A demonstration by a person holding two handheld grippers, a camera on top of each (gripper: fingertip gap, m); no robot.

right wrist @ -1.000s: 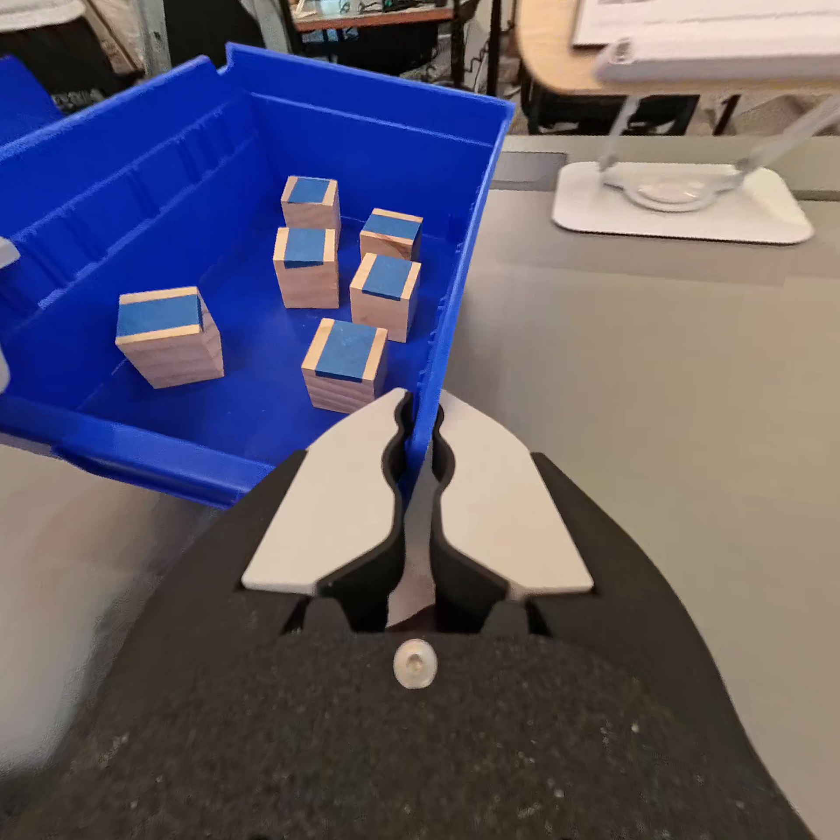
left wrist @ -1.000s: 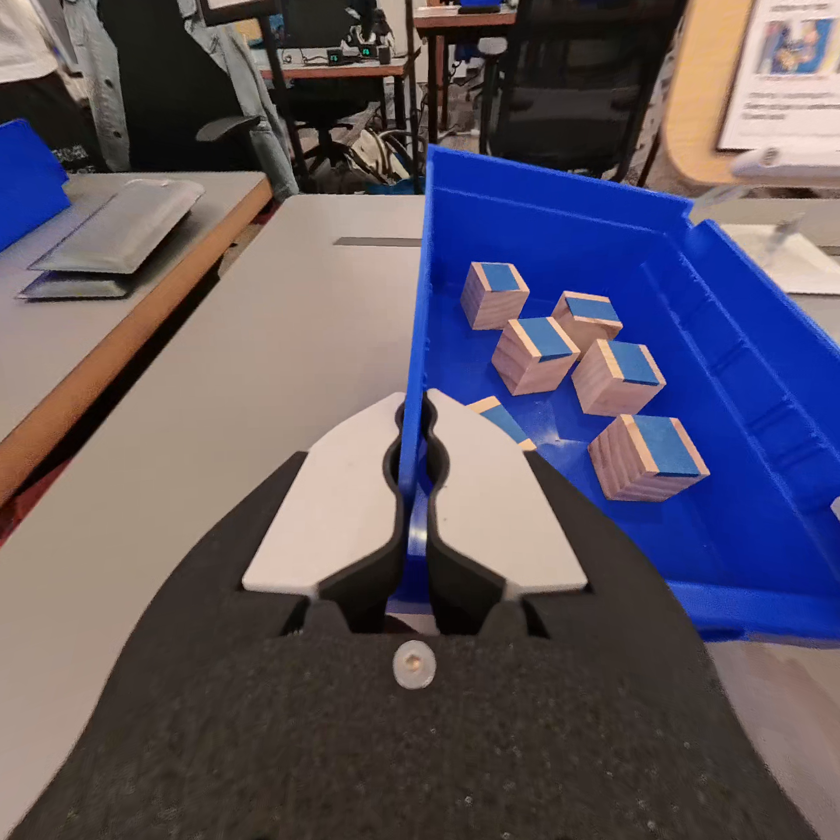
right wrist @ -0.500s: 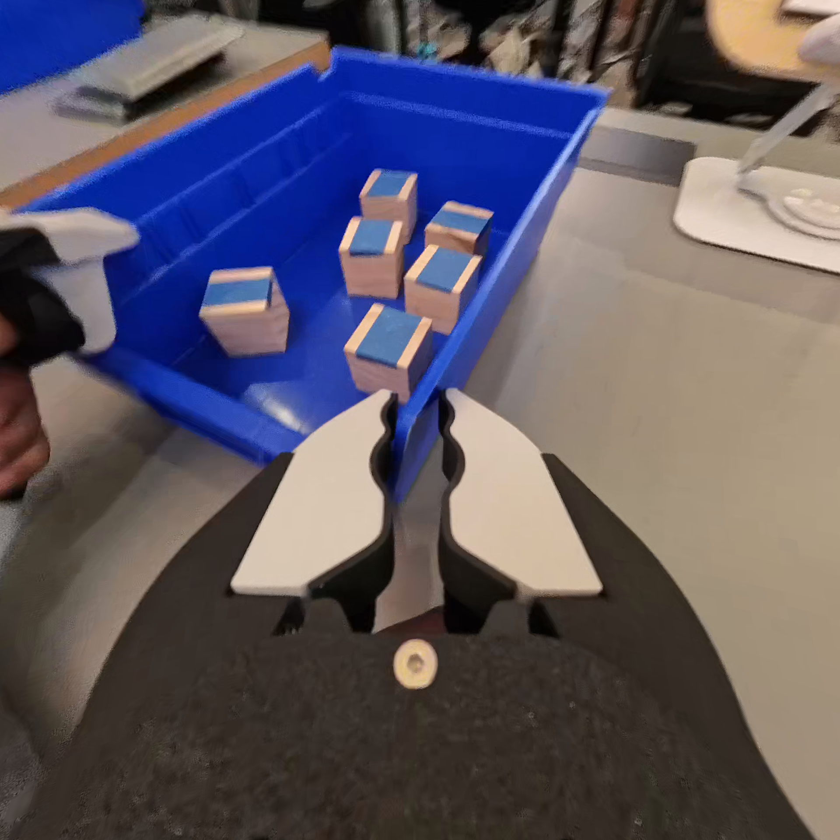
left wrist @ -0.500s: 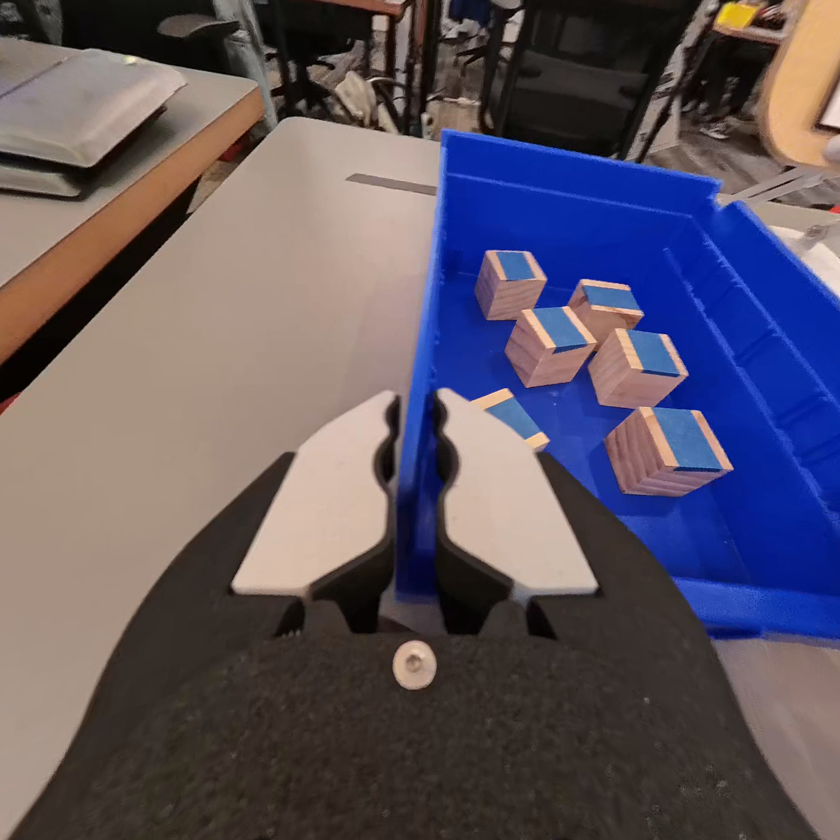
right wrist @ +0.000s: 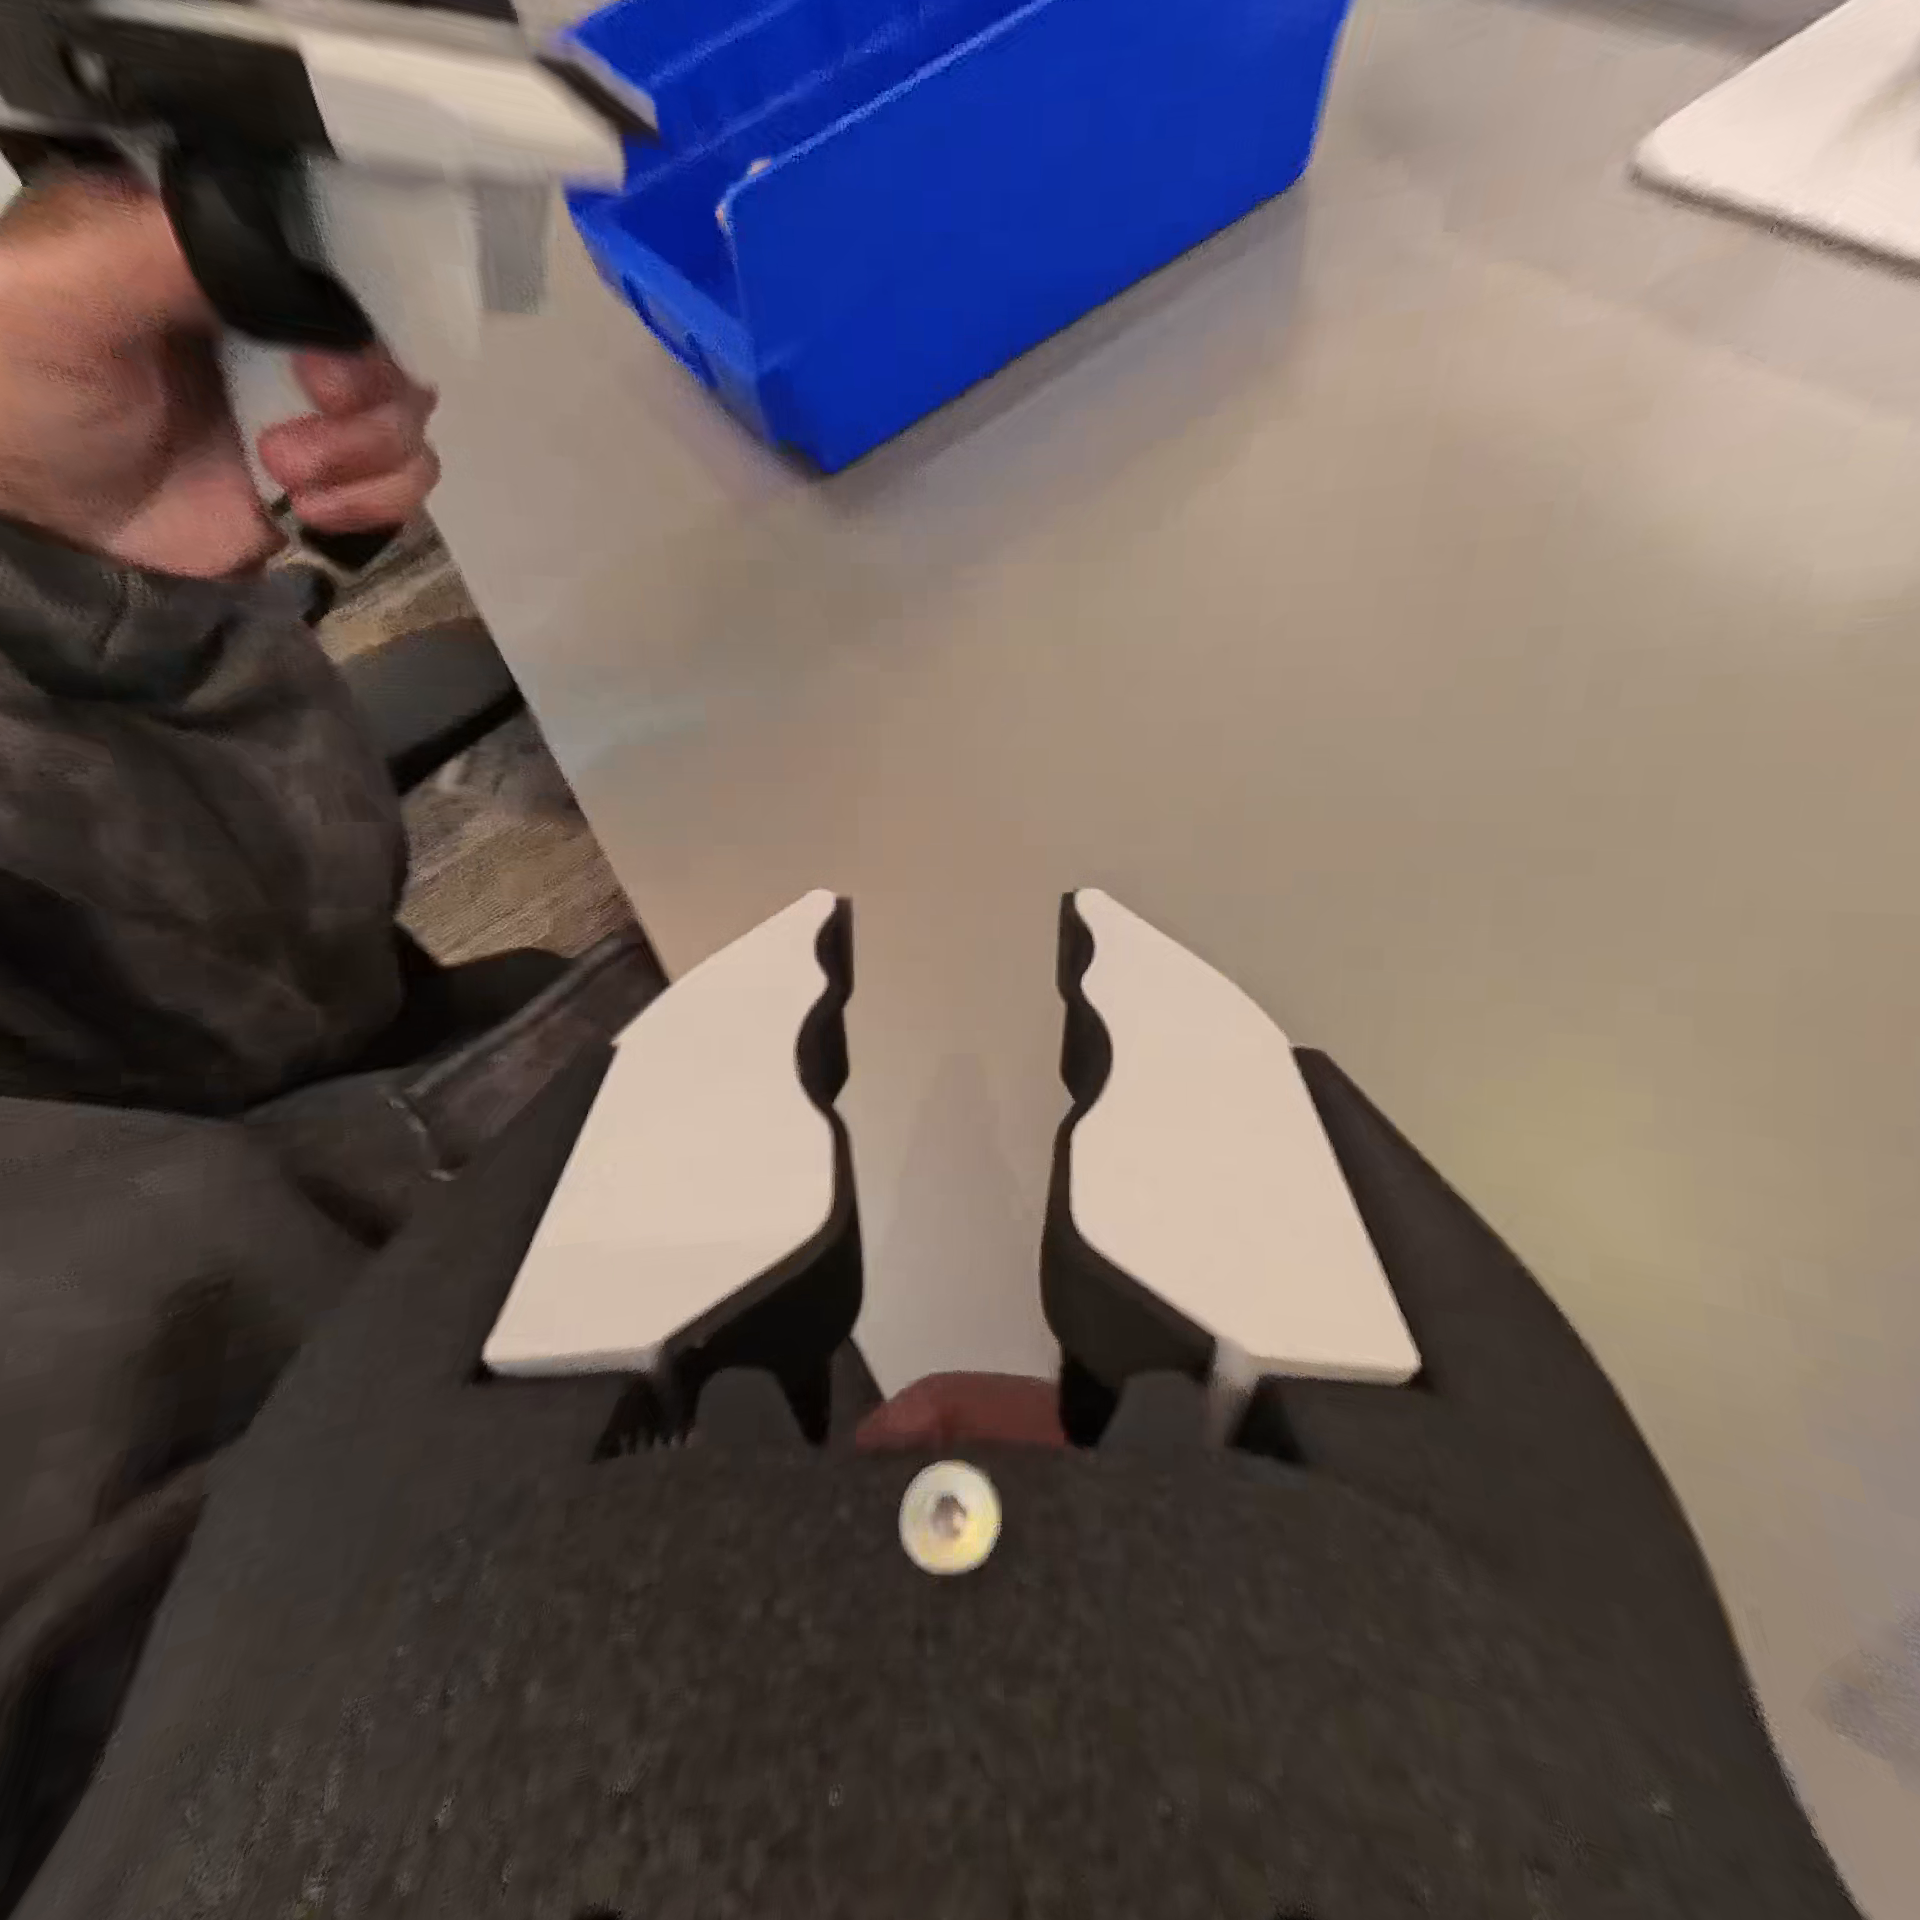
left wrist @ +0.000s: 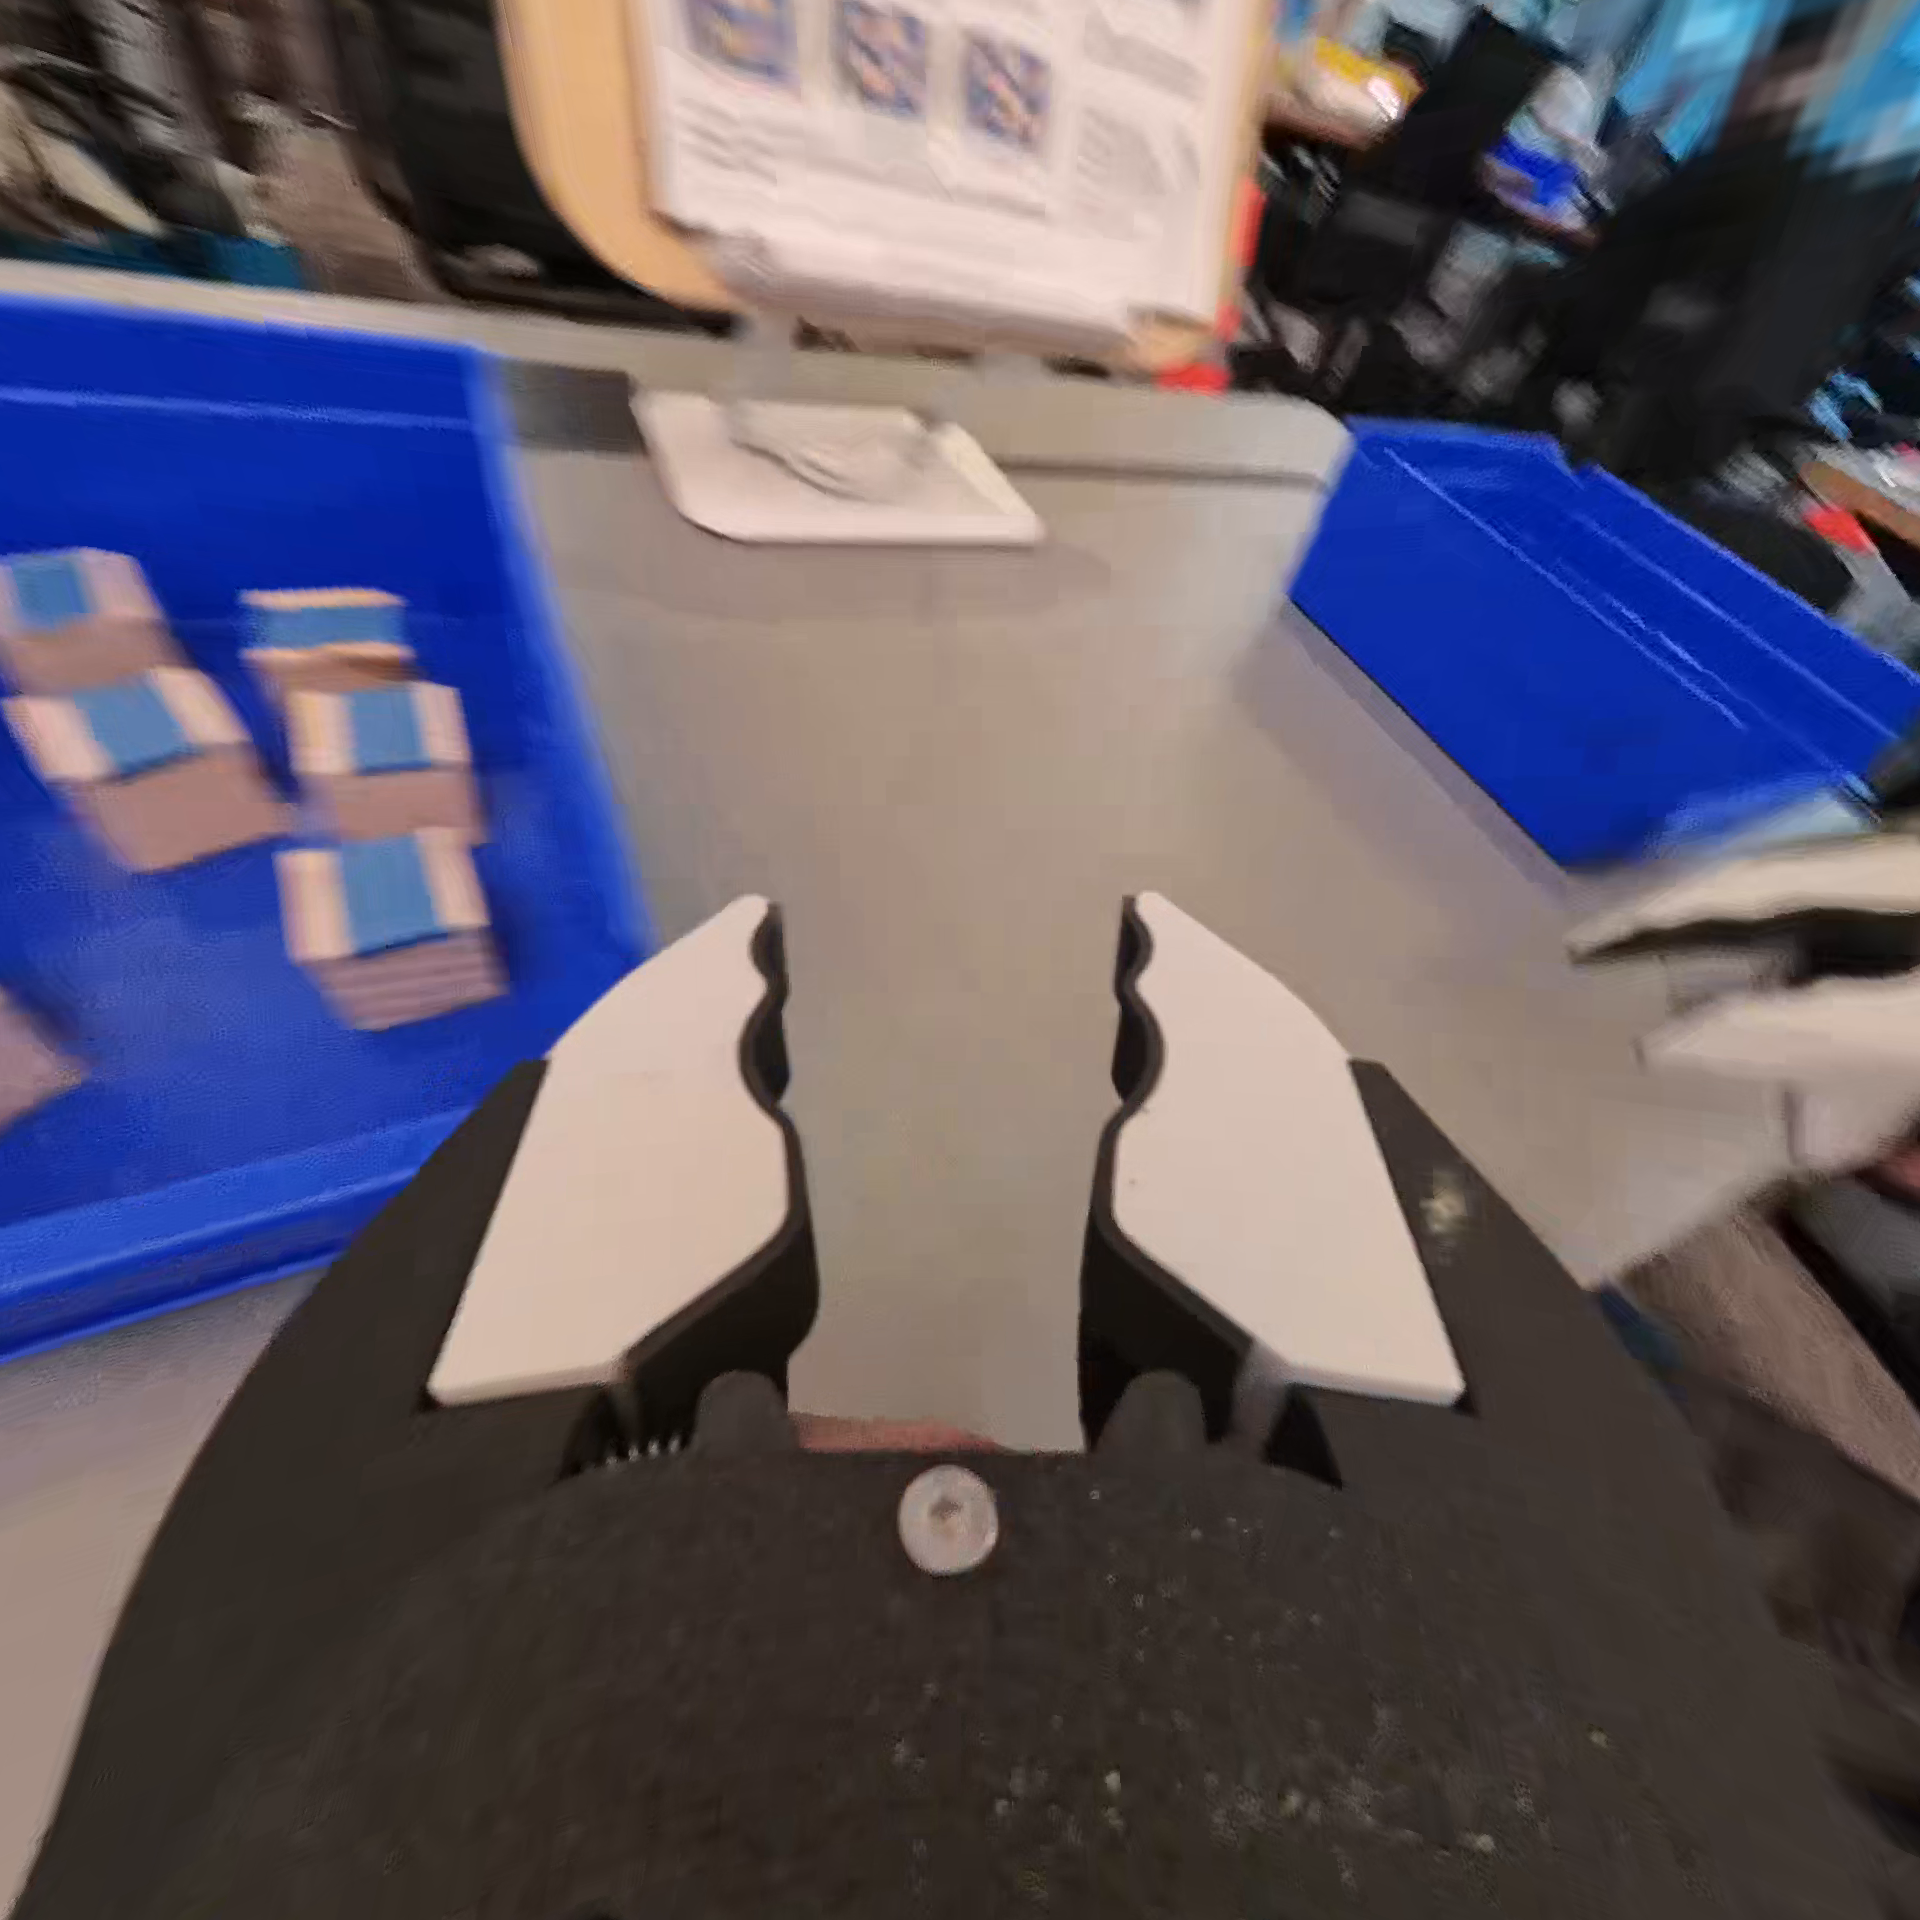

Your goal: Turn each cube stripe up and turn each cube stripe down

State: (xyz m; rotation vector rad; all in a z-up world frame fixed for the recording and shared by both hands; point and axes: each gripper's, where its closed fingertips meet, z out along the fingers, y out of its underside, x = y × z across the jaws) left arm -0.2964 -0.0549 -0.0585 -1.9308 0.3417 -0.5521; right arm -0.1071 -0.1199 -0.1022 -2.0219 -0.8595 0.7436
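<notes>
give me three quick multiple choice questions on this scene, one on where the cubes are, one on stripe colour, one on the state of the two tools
1. Where do the wooden cubes sit in the left wrist view?
A. on the bare table
B. inside the blue bin on the left
C. on the white stand base

2. What colour are the stripes on the cubes' top faces?
A. red
B. green
C. blue

3. How do the left tool and right tool stand?
A. both open and empty
B. both shut on the bin wall
C. one holds a cube

Answers:
1. B, the cubes lie within the walls of the blue bin at the left edge.
2. C, each visible top face carries a blue band between pale wood edges.
3. A, grey table shows through the gap between each tool's fingers.
</notes>
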